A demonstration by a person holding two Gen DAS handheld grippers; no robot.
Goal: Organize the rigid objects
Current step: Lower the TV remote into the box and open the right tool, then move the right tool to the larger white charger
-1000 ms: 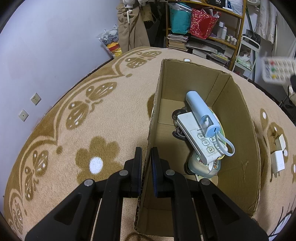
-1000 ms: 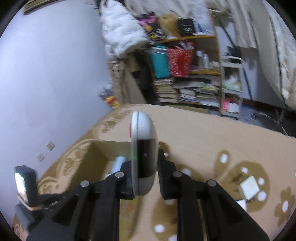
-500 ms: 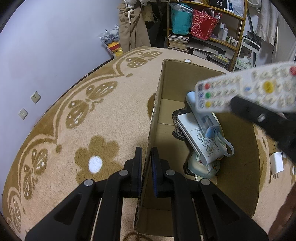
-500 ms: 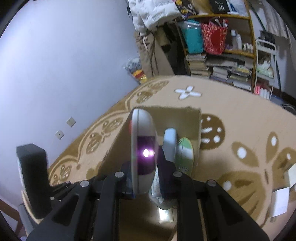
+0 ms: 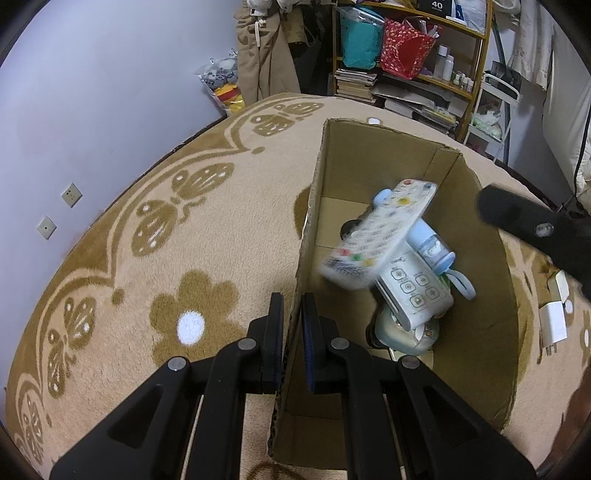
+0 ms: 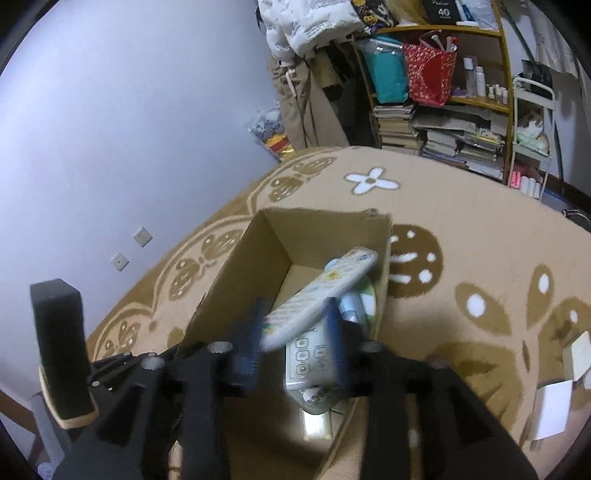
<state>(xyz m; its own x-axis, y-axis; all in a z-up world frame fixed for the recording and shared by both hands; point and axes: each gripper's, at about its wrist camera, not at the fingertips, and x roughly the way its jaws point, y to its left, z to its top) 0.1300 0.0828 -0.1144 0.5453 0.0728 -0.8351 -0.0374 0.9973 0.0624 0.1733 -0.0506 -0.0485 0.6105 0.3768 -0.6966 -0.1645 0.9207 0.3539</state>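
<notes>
Legible text: white numeral "40" on a black box (image 5: pixel 437 5) on the top board of the wooden shelf unit (image 5: pixel 476 35); same "40" on that box in the right wrist view (image 6: pixel 442 12). Print on the remote controls in the carton is too blurred to read.

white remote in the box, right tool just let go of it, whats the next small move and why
Probably lift the right tool up and back, clear of the brown cardboard box. Its jaws have just been opening, and the white remote with coloured buttons now lies loose, tilted on the other items inside. The left tool is shut on the box wall, steadying it.
</notes>
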